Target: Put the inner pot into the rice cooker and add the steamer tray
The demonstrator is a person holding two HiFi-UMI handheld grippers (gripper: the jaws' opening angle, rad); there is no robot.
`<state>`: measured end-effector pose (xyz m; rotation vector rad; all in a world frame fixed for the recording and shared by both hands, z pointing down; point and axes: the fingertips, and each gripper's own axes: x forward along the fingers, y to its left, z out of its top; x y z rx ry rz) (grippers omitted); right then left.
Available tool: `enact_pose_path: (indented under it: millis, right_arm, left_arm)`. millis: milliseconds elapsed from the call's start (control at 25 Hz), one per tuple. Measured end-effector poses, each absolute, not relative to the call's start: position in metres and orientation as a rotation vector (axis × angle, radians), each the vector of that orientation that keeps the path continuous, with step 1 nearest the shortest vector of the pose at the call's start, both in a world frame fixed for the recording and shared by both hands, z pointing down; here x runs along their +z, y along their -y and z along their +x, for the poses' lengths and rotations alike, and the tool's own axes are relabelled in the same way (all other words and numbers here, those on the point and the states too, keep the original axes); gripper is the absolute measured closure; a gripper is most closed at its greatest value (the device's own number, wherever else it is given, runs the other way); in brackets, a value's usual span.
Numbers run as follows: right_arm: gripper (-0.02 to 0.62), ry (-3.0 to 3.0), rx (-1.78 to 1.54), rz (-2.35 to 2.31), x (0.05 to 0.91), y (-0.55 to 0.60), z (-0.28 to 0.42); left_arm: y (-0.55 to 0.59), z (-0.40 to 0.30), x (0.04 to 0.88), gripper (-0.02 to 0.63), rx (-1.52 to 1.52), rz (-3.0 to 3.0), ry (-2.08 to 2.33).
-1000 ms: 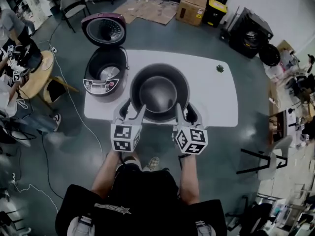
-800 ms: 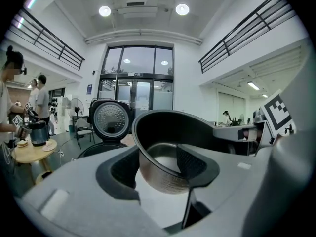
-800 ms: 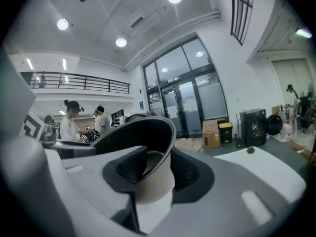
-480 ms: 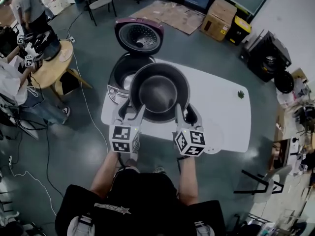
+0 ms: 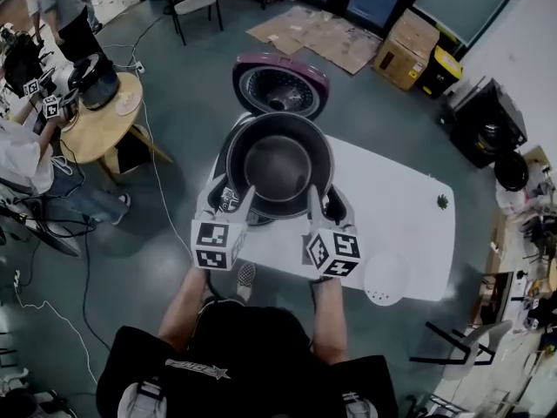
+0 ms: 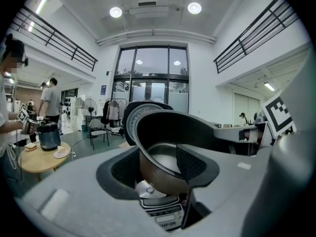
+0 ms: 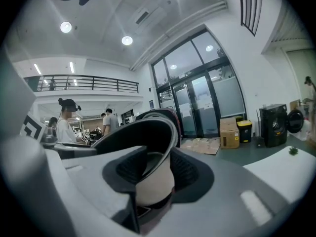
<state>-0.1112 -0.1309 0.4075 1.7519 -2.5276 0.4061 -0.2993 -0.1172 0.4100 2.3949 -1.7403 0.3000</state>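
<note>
The inner pot (image 5: 278,159) is held clear of the counter (image 5: 392,207) by both grippers, each clamped on the rim with one jaw inside the wall and one jaw outside. The left gripper (image 5: 239,195) is closed on the near-left part of the rim, and the right gripper (image 5: 324,200) is closed on the near-right part. In the left gripper view, the left gripper (image 6: 158,166) has the dark pot wall pinched between its textured pads. The right gripper view shows the same grip for the right gripper (image 7: 155,174). The pot is oriented mouth up with its central axis close to upright, and its rounded base faces down. Because the body is round, it has no long axis across the counter. The head view shows the pot directly over the body of the rice cooker (image 6: 160,215) and covering most of it. The left gripper view shows the pot base above the cooker's control panel, so the pot is not seated in the well. The maroon lid (image 5: 280,84) stands open behind the pot, on the far side from the person, with its ribbed inner face turned towards the pot. The steamer tray (image 5: 383,279), a white round disc, lies flat near the front right corner of the counter, well apart from the cooker. A small green object (image 5: 442,201) rests near the counter's far right edge.
</note>
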Motion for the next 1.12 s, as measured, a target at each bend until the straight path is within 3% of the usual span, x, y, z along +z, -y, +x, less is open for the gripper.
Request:
enact_pose_path:
  millis: [440,1120]
  right_arm:
    - [0.451,2.487,0.463,1.731,0.429,0.176,-0.164]
    - [0.447,2.322,0.634,1.712,0.503,0.199,-0.172]
  left_arm:
    - [0.163,-0.351,0.435,0.362,0.336,2.343,1.699]
    - [0.193,-0.358,0.504,0.362,0.489,2.280,1.568]
